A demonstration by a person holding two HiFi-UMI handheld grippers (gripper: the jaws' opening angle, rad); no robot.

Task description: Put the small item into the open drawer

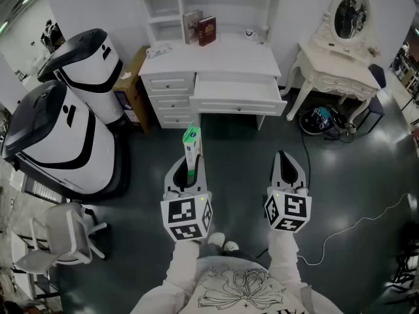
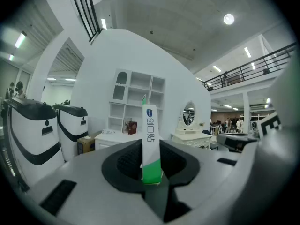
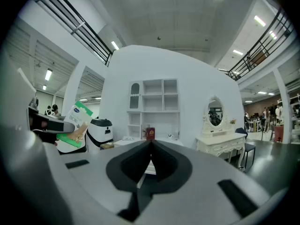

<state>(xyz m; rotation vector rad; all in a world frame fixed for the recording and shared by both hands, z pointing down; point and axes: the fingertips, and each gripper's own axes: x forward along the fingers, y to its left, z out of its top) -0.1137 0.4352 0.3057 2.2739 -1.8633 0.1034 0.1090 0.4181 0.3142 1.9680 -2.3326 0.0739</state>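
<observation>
The small item is a flat green and white packet (image 1: 191, 141). It stands upright between the jaws of my left gripper (image 1: 190, 156), which is shut on its lower green end. In the left gripper view the packet (image 2: 150, 135) rises out of the left gripper (image 2: 151, 149), with the white desk far behind. My right gripper (image 1: 283, 156) hangs beside it, shut and with nothing in it; its jaws meet in the right gripper view (image 3: 151, 146). That view also shows the packet (image 3: 75, 125) at the left. Ahead, the white desk (image 1: 209, 61) has its wide drawer (image 1: 239, 91) pulled open.
Two big white and black machines (image 1: 82, 61) (image 1: 52, 139) stand at the left, beside a brown box (image 1: 134, 80). A white vanity with an oval mirror (image 1: 340, 67) is at the right. A white chair (image 1: 59, 241) and floor cables (image 1: 353, 227) lie nearer.
</observation>
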